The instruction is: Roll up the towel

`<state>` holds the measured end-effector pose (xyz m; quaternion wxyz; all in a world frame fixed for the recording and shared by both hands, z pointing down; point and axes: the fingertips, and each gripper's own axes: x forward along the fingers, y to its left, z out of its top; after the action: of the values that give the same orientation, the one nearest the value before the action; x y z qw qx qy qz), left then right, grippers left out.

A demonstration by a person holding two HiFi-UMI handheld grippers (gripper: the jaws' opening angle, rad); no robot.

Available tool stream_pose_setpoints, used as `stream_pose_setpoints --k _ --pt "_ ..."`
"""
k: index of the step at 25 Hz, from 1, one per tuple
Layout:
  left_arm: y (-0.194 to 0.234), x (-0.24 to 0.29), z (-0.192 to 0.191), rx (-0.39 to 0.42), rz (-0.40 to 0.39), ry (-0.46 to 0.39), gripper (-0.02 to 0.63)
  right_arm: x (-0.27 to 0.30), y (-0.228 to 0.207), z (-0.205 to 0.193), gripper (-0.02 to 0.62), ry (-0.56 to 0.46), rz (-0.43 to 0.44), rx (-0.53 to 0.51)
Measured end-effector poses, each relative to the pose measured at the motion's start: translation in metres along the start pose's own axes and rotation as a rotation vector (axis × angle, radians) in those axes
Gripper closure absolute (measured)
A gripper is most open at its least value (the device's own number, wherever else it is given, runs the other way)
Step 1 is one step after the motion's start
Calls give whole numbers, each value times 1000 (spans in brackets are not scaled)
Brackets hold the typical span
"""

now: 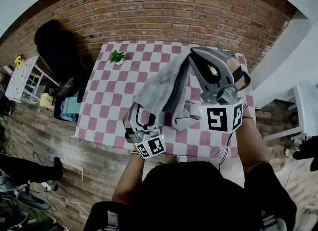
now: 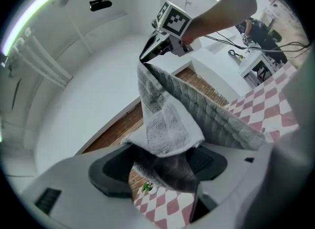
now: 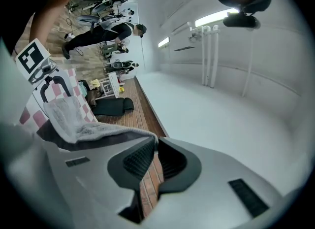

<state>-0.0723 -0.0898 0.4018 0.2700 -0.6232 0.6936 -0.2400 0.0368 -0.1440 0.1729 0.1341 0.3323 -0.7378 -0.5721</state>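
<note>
**Grey towel held up over a checked desk**

A brick wall (image 1: 164, 6) runs just behind the far edge of the red-and-white checked desk (image 1: 107, 76), whose left half lies open. The grey towel (image 1: 161, 88) hangs above the right half, stretched between two grippers. The higher right gripper (image 1: 195, 53) has its jaws together on a towel edge. The lower left gripper (image 1: 143, 112) has its jaws clamped on a bunched part. A small potted plant (image 1: 118, 56) stands near the far left corner.

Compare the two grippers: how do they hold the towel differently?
The left gripper has jaws apart around a thick bunch of towel; the right gripper has them nearly together on a thin edge. The right gripper sits higher than the left. Both grip the same grey towel.
</note>
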Motion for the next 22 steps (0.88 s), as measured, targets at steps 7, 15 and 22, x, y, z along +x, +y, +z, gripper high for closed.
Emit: stream_pose_setpoints --k 7,15,22 --pt "-15 -12 -16 -157 -16 73 235 -1 13 -12 569 29 37 48" --pt "-21 -26 -52 -306 -19 182 219 5 22 -7 568 22 70 55" --pt "-24 -31 -43 -237 -18 155 212 7 42 -15 569 30 118 67"
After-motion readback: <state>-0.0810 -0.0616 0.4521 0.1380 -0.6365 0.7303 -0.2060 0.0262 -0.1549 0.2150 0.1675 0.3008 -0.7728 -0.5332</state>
